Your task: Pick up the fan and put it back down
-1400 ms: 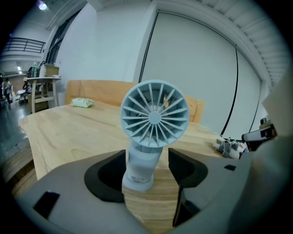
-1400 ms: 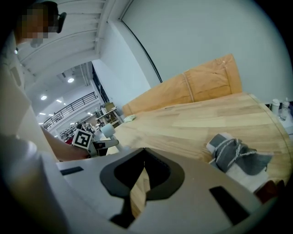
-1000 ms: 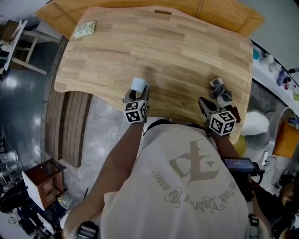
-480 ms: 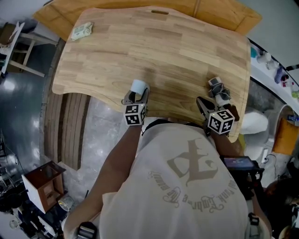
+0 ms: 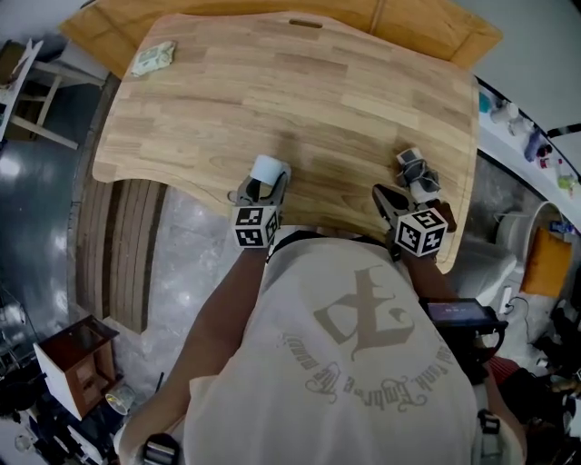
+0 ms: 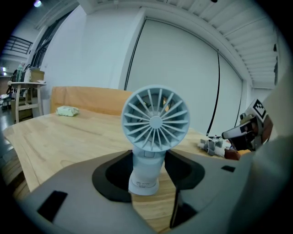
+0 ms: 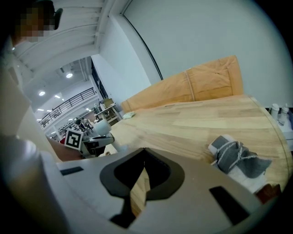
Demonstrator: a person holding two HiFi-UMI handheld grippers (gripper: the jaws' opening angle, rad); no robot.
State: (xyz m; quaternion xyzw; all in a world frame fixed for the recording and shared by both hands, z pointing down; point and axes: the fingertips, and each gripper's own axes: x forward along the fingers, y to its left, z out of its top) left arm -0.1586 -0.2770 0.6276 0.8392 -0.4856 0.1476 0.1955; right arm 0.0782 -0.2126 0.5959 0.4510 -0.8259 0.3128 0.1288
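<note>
A small pale-blue handheld fan (image 6: 155, 121) stands upright between my left gripper's (image 6: 149, 165) jaws, its round grille facing the camera. The black pads press on its handle from both sides; the jaws have just been closing on it. In the head view the fan (image 5: 266, 168) and left gripper (image 5: 261, 186) are at the wooden table's (image 5: 300, 91) near edge, left of centre. My right gripper (image 5: 381, 194) rests near the same edge at the right. Its jaws (image 7: 143, 151) meet at the tips with nothing between them.
A grey-and-white cloth bundle (image 5: 415, 170) lies just beyond the right gripper, also visible in the right gripper view (image 7: 236, 156). A small pale-green packet (image 5: 152, 57) sits at the table's far left corner. A tan board (image 5: 427, 20) lies behind the table.
The left gripper with the fan has shifted slightly at the table's near edge. The right gripper has stayed where it was.
</note>
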